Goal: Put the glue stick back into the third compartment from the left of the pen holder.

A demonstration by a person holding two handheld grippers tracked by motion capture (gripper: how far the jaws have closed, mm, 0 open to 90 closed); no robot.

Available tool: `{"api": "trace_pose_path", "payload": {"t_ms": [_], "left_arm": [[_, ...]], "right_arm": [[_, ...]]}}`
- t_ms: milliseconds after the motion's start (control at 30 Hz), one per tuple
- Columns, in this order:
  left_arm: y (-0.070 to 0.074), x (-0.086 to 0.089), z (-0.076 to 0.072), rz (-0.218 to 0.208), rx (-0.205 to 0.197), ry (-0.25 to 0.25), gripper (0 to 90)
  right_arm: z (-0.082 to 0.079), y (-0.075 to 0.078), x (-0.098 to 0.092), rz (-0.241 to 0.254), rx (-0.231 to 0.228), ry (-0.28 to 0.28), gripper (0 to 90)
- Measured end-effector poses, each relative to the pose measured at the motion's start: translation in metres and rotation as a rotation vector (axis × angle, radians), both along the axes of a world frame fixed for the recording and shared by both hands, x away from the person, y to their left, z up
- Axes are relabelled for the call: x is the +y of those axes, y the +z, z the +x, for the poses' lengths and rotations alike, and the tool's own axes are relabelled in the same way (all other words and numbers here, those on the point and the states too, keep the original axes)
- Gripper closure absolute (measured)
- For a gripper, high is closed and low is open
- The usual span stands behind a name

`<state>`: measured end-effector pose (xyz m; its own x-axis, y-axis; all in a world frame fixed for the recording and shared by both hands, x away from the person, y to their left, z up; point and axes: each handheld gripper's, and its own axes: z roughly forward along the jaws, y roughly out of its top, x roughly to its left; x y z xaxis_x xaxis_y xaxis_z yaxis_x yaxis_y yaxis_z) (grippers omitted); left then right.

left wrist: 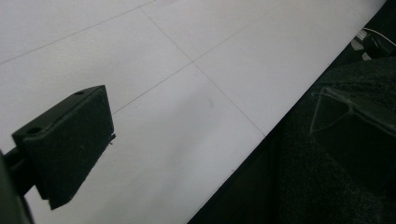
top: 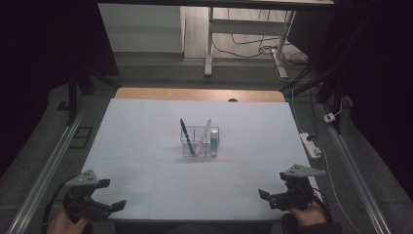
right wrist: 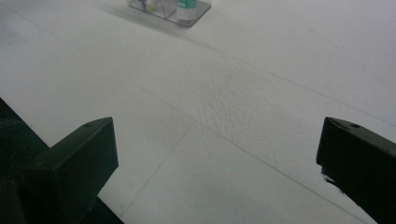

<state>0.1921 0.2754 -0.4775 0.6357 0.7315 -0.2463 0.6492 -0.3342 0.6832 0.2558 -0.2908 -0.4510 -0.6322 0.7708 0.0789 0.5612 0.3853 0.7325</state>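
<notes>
Both grippers waited at the near edge — the left gripper [top: 104, 194] and the right gripper [top: 272, 193] both gaped wide, empty — well apart from the clear organizer [top: 200, 142] holding pens mid-table.

Clear plastic divided organiser [top: 199, 141] at centre of white sheet-covered table [top: 146, 126], holding leaning blue pen [top: 187, 137], clear tube [top: 205, 131], green-labelled bottle [top: 214, 143]. Left gripper [top: 108, 194] at 7 o'clock, right gripper [top: 272, 187] at 5, jaws apart, empty.
</notes>
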Motion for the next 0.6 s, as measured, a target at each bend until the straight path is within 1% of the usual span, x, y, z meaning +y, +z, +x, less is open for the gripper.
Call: {"api": "trace_pose_path", "payload": {"t_ms": [133,233,600], "left_arm": [[-0.0001,0.0001,-0.0004,0.0,0.0,0.003,0.0],[-0.0002,0.0001,-0.0006,0.003,0.0,0.003,0.0],[-0.0003,-0.0011,-0.0005,0.014,0.001,0.004,0.0]], "right_arm": [[-0.003,-0.0021,-0.0015,-0.021,0.014,0.0,0.0],[-0.0053,-0.0017,-0.0023,-0.023,0.013,-0.006,0.0],[-0.0093,-0.0032,-0.0044,-0.055,0.05,-0.024,0.0]]}}
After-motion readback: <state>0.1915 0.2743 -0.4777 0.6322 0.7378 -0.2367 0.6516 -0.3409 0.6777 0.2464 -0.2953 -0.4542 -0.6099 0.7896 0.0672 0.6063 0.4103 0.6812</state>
